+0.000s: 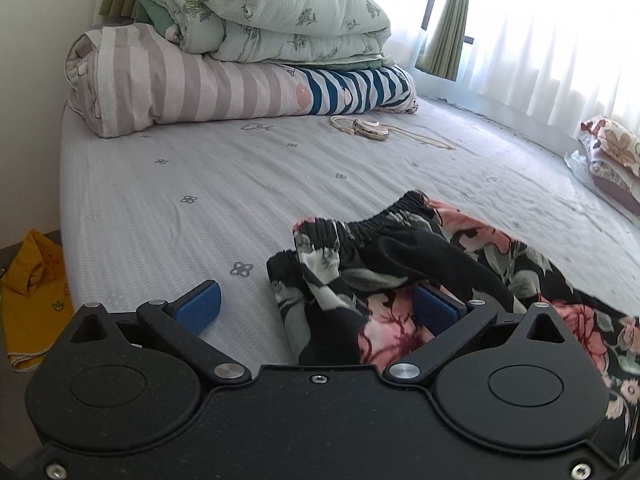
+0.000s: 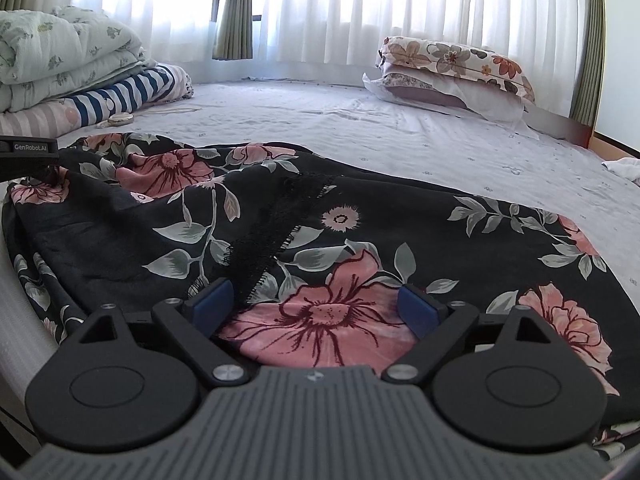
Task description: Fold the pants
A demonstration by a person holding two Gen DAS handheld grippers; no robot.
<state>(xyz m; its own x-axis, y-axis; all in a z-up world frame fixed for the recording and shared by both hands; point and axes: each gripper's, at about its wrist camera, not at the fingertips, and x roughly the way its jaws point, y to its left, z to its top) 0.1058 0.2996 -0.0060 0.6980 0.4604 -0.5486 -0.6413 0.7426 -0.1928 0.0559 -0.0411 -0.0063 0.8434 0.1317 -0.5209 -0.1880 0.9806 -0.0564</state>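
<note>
The left tool (image 1: 318, 308) stands spread wide at the gathered waistband of the flowered pants (image 1: 400, 264), its pads pressing nothing. The pants lie across the near part of the bed (image 1: 160, 184). The right tool (image 2: 318, 308) is also spread wide, its pads resting apart on the flat cloth, gripping none of it.

A bedroom in a home — shown by a wide bed (image 1: 160, 184) under a pale patterned sheet, folded floral quilts (image 1: 264, 8) stacked on a striped duvet (image 1: 180, 84), flowered pillows (image 2: 452, 68) at the far side, sheer white curtains (image 2: 360, 12) with green drapes (image 2: 236, 8) over a bright window.
</note>
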